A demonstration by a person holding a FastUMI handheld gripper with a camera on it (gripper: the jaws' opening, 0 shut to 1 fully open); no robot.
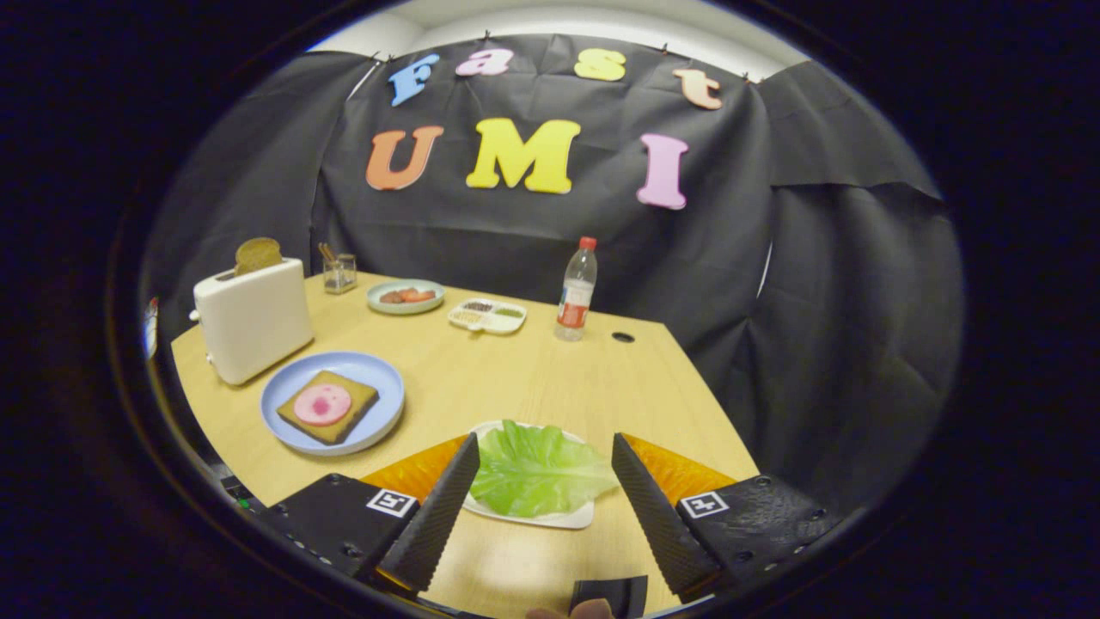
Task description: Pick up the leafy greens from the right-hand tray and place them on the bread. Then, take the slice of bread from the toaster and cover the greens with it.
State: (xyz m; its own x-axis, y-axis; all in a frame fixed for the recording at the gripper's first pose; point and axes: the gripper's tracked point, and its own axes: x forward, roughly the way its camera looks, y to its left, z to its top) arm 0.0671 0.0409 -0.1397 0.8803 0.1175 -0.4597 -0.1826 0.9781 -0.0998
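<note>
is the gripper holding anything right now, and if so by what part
Nothing is held. The gripper is open, its fingers spread on either side of the leafy greens, which lie on the white tray, not pressed by either finger.

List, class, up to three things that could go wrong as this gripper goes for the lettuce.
1. The open gripper straddles a thin, floppy lettuce leaf; closing may pinch only an edge, so it could tear or slip.
2. The light white tray might lift or slide with it.
3. The bread already carries a round slice; a dropped leaf could land off-centre.
</note>
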